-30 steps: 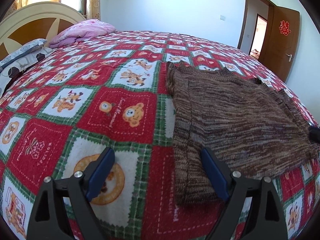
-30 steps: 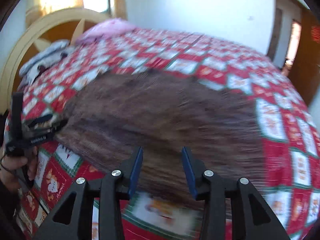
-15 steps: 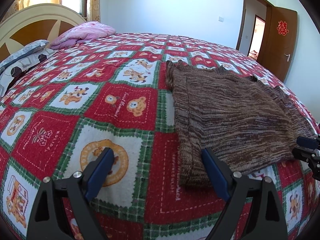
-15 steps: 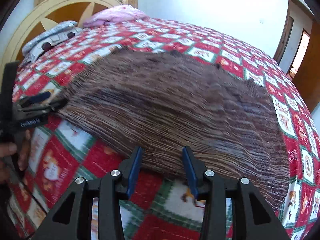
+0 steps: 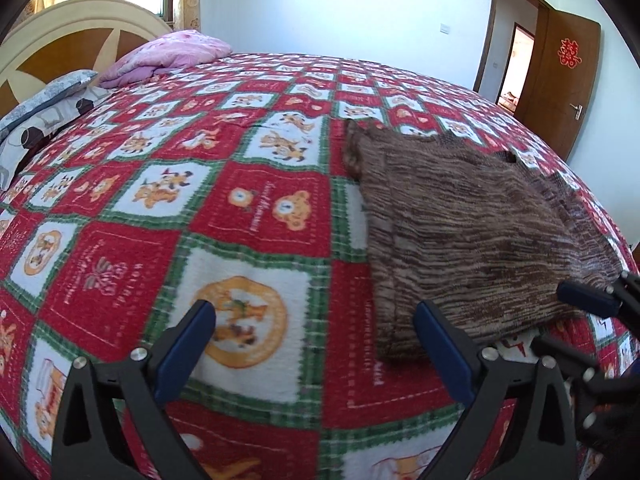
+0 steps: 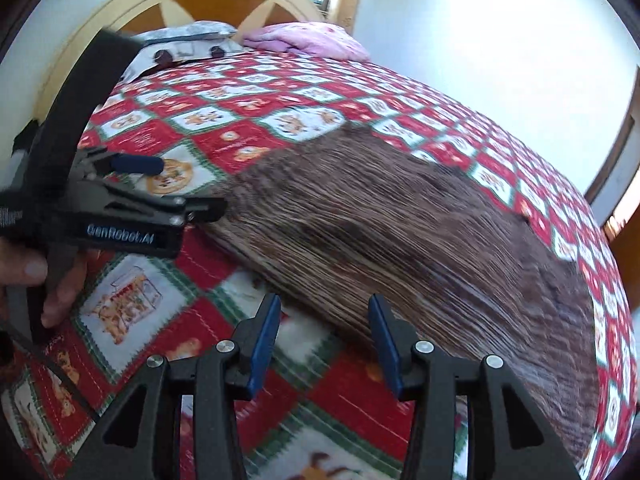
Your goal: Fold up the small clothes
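Note:
A brown striped knit sweater (image 5: 460, 232) lies flat on the red, white and green patterned bedspread (image 5: 248, 216). It also shows in the right wrist view (image 6: 392, 232). My left gripper (image 5: 316, 344) is open and empty, with its right finger (image 5: 440, 352) at the sweater's near left corner. My right gripper (image 6: 324, 340) is open and empty, just short of the sweater's near hem. The right gripper shows at the right edge of the left wrist view (image 5: 588, 304), and the left gripper shows at the left of the right wrist view (image 6: 160, 184).
A pink quilt (image 5: 172, 52) and a grey patterned pillow (image 5: 44, 104) lie at the bed's head by the cream and brown headboard (image 5: 68, 44). A brown door (image 5: 560, 76) stands open at the far right. A hand (image 6: 36, 272) holds the left gripper.
Both grippers have pulled back toward the near edge of the bed. The right gripper has swung left, closer to the left gripper, and has opened wider. The sweater has not moved.

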